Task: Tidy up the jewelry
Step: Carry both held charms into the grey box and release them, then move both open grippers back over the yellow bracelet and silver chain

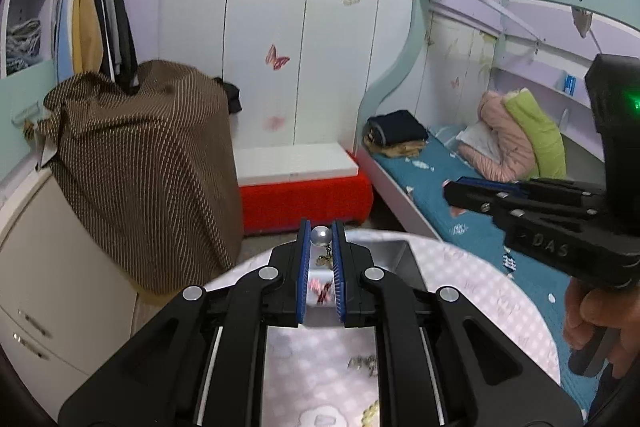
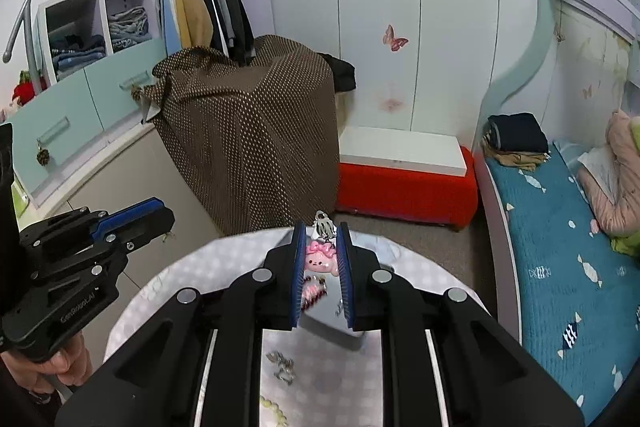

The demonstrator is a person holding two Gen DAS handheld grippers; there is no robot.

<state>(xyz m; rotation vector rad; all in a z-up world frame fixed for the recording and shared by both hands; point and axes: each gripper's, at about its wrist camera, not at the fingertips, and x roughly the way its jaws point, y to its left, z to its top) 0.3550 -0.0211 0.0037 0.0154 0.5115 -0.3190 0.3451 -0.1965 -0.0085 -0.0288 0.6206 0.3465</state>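
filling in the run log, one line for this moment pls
left gripper: shut on pearl earring | right gripper: shut on pink clip | both above tray

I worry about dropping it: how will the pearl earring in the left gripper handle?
The pearl earring looks smooth and round, so it may slip from the left gripper. Its small gold charm hangs loose and will likely swing. If dropped, it would probably roll.

Black gripper (image 1: 321, 243), blue pads (image 1: 305, 267)
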